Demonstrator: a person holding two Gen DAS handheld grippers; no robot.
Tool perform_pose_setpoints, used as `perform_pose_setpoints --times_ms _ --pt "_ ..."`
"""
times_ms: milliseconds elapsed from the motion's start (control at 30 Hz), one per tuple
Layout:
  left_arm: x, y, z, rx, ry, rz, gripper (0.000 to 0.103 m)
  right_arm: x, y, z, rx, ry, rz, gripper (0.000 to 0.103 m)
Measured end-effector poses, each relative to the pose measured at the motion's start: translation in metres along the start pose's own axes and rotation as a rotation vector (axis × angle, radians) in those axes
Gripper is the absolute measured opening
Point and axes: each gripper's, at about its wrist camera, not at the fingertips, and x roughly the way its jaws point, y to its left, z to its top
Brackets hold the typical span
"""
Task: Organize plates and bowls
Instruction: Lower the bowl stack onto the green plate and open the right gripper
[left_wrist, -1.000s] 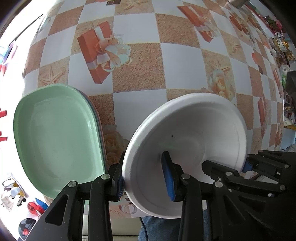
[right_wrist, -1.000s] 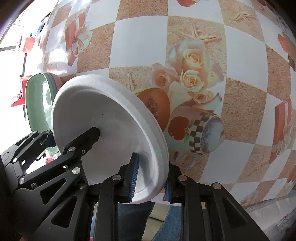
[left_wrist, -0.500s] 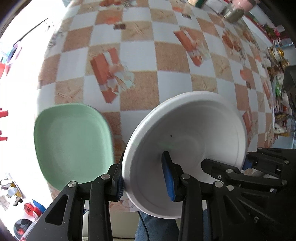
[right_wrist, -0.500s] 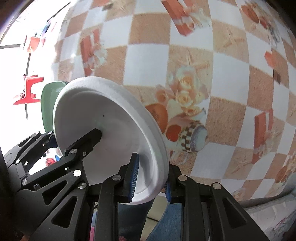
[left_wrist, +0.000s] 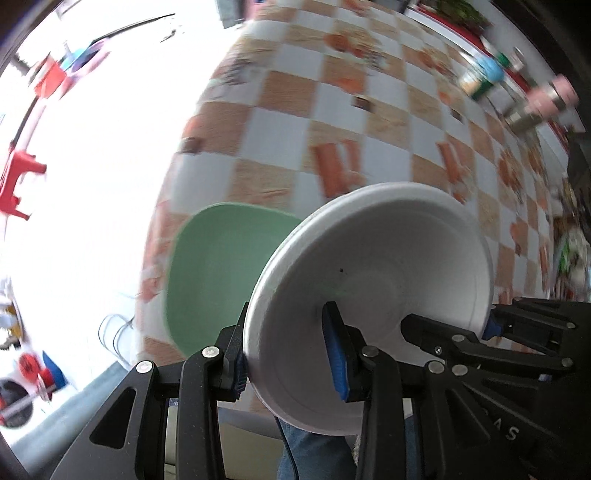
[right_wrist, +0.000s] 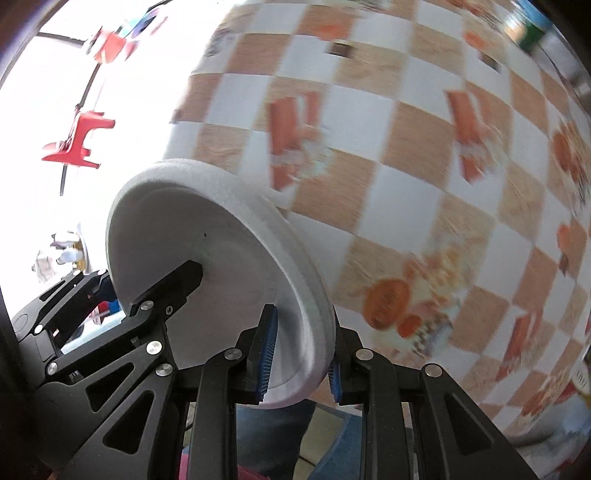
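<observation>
Jaws on round foam plate (left_wrist: 388, 266)

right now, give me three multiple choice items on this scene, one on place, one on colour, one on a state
1. Where is the green plate relative to the white bowl in the left wrist view?
A. left of it, on the table
B. stacked inside it
C. right of it, on the floor

2. What colour are the pads on the jaws?
A. red
B. blue
C. yellow

3. What state is the white bowl in?
A. flat on the table, untouched
B. upside down on the green plate
C. held by its rim by the left gripper and the right gripper

Answers: 1 A, the plate lies on the checked cloth left of the bowl; 2 B, blue ribbed pads show in both views; 3 C, each pair of jaws clamps an opposite side of the rim.
</observation>
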Motion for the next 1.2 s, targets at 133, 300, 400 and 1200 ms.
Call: perform_pose_setpoints --times_ms 133,300,400,1200 --pt "0.005 0.029 -0.003 -0.07 0.011 0.013 0.038 0.013 0.026 0.013 -0.053 0.016 0.005 0.027" --pt "0.015 0.054 -0.007 -0.129 0.024 0.021 0.038 0.033 0.043 0.025 -0.091 0.037 0.008 0.027" --pt "0.025 0.061 -0.007 -0.147 0.037 0.021 0.038 0.046 0.05 0.033 -0.106 0.053 -0.004 0.027" --pt "0.02 0.08 -0.013 -0.22 -0.031 0.11 0.071 0.032 0.044 0.031 -0.075 -0.015 -0.019 0.062"
